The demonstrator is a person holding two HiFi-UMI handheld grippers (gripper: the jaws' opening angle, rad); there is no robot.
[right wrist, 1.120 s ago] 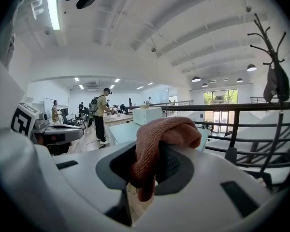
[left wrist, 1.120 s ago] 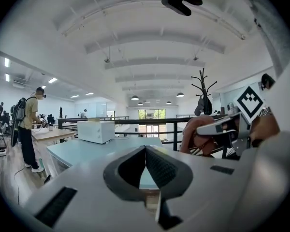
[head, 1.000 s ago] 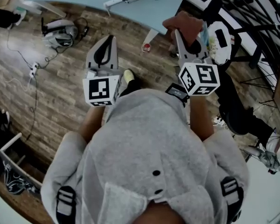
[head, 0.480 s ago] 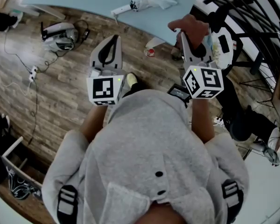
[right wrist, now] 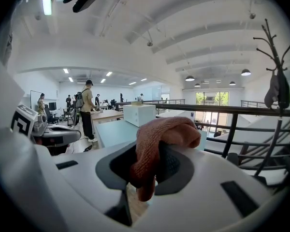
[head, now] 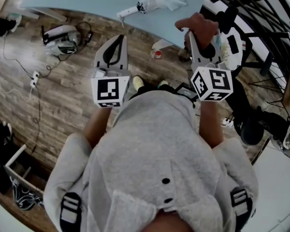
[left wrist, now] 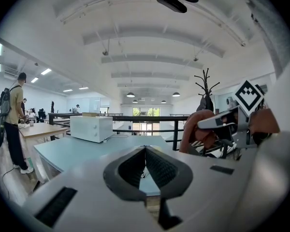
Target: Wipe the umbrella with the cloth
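A folded white umbrella [head: 154, 1] lies on the pale blue table [head: 87, 1] ahead of me. My right gripper [head: 199, 33] is shut on a reddish-brown cloth [head: 197, 23], which bunches over its jaws near the table's right corner. In the right gripper view the cloth [right wrist: 159, 139] hangs between the pads of the right gripper [right wrist: 152, 151]. My left gripper [head: 117, 40] hovers over the wooden floor short of the table, shut and holding nothing. In the left gripper view the left gripper [left wrist: 145, 150] has its tips together, with the cloth [left wrist: 203, 129] at the right.
A grey machine with cables [head: 63, 35] lies on the floor at the left. A small red and white can [head: 156, 53] sits by the table leg. A black railing [head: 251, 8] runs at the right. A white box-shaped appliance [left wrist: 91, 128] stands on the table. A person [right wrist: 87, 108] stands further off.
Both grippers have moved forward toward the table, the right one still carrying the cloth. The table edge and umbrella now sit closer in the head view.
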